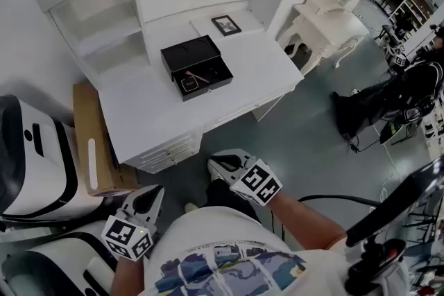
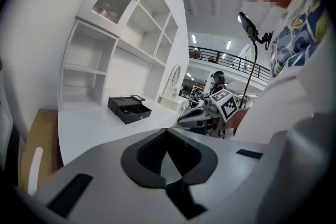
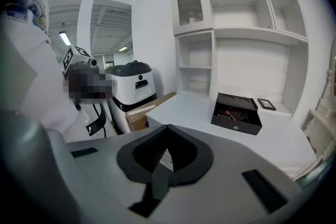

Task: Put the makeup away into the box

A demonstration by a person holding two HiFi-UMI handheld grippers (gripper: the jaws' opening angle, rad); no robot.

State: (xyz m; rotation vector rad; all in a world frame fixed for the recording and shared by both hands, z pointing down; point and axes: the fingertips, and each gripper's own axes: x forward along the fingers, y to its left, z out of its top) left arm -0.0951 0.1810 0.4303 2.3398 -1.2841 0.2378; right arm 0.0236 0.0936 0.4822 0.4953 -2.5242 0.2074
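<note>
While both hang short of the desk [image 1: 173,123], left gripper [image 1: 154,195] and right gripper [image 1: 216,166] have jaws pressed together, nothing between. Open black box [image 1: 182,55] sits well ahead of both jaws, makeup [image 1: 201,78] inside it.

No lettering was legible, pale mark on the black box [image 1: 211,84] front too small to read, shirt [image 1: 229,267] print indistinct.

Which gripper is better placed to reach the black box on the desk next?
Probably right: the right gripper is nearer the black box than the left gripper; both shut, empty.
</note>
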